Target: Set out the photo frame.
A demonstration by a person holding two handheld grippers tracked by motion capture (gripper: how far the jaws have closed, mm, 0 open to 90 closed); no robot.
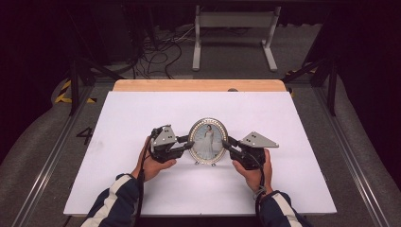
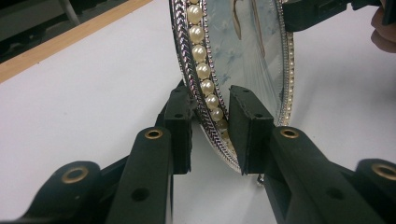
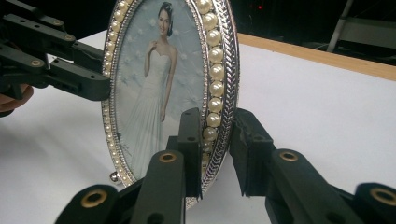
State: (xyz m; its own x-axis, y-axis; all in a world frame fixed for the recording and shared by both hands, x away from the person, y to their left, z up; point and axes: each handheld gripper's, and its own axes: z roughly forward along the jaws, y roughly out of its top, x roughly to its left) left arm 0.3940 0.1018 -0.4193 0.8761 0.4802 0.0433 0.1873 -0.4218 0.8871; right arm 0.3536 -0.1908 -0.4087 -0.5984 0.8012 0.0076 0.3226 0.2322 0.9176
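An oval photo frame [image 1: 208, 139] with a silver rim and a ring of pearls stands upright on small feet in the middle of the white table top [image 1: 142, 113]. It holds a picture of a person in a white gown. My left gripper [image 1: 190, 143] is shut on the frame's left edge. In the left gripper view its pads clamp the pearl rim [image 2: 201, 70] front and back. My right gripper [image 1: 226, 144] is shut on the right edge. There one pad lies on the pearl side of the frame [image 3: 154, 84] and the other behind the rim.
A wooden strip [image 1: 198, 85] runs along the table's far edge. Beyond it stand a white metal stand [image 1: 234, 33] and loose cables [image 1: 156, 54] on the floor. Bare white surface lies on all sides of the frame.
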